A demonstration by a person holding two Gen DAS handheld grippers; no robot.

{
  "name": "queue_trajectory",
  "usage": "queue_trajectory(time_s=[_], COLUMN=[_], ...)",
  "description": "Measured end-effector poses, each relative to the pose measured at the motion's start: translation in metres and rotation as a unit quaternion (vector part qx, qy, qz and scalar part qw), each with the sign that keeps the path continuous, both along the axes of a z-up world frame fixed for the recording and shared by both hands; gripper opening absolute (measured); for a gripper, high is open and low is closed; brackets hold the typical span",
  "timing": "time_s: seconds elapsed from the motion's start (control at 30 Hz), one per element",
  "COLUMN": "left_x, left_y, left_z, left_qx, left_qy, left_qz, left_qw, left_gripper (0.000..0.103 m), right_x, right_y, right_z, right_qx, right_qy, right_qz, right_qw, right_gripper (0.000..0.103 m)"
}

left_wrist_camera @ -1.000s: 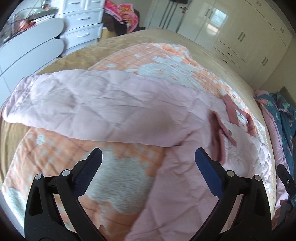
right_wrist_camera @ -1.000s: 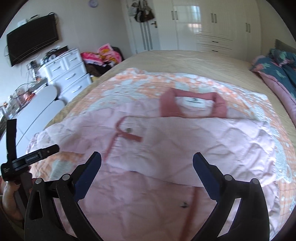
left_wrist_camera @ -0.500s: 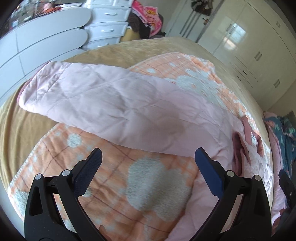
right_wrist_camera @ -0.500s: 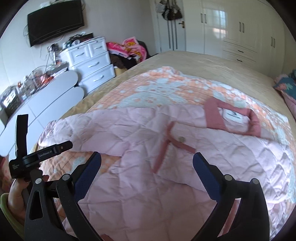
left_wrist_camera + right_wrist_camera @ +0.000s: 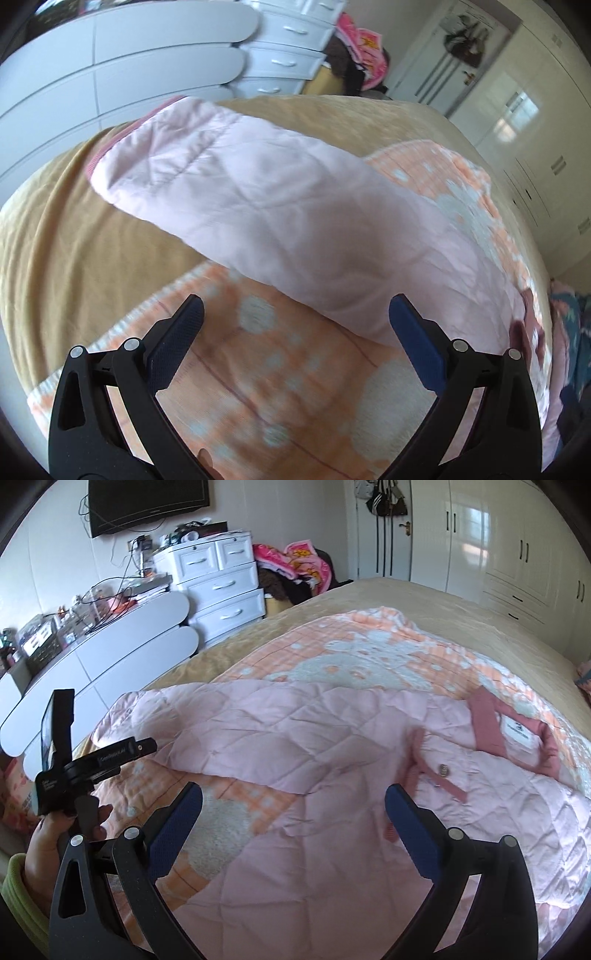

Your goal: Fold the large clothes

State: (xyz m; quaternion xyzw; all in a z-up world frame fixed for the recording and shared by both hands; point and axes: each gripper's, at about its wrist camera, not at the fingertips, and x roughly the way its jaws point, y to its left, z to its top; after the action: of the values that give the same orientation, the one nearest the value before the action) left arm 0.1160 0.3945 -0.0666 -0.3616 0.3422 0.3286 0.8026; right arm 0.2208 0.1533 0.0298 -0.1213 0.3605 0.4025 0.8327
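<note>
— Where was the jacket?

— The pink quilted jacket lay spread across an orange-and-white patterned blanket, which itself lay on the bed with its tan cover. The darker pink collar, with a white label inside it, was toward the right in the right wrist view.

— And the sleeve?

— One sleeve stretched out toward the white dresser side, its cuff reaching past the blanket's edge onto the tan cover.

— What about the left claw?

— The left claw hovered above the blanket just short of the sleeve, its two blue-padded fingers wide apart with nothing between them. The view was a little blurred.

— The right one?

— The right claw was also spread wide and held nothing, poised over the jacket's body near the front placket and a snap button.

— Anything else visible?

— In the right wrist view, the person's left hand, in a yellow-green sleeve cuff, gripped the handle of the other tool. A white chest of drawers stood by the wall under a mounted television.
</note>
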Motion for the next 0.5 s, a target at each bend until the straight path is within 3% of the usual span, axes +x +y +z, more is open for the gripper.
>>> queue_trajectory(time_s=[0.3,0.5], left_x=[-0.013,-0.016], left_y=[0.031,0.064], left_z=[-0.012,-0.020], left_qx=[-0.038,-0.074], left_qy=[-0.036,-0.068], left_qz=[0.039,0.075], left_qw=[0.9979,0.9921], left_gripper=[0.094,0.094], right_x=[-0.009,-0.005], right_y=[0.012,0.002], right_z=[-0.010,-0.015], right_qx=[0.007,0.010], right_qy=[0.021,0.031], right_qz=[0.012,0.002], right_qw=[1.000,0.999], right_gripper=[0.099,0.099])
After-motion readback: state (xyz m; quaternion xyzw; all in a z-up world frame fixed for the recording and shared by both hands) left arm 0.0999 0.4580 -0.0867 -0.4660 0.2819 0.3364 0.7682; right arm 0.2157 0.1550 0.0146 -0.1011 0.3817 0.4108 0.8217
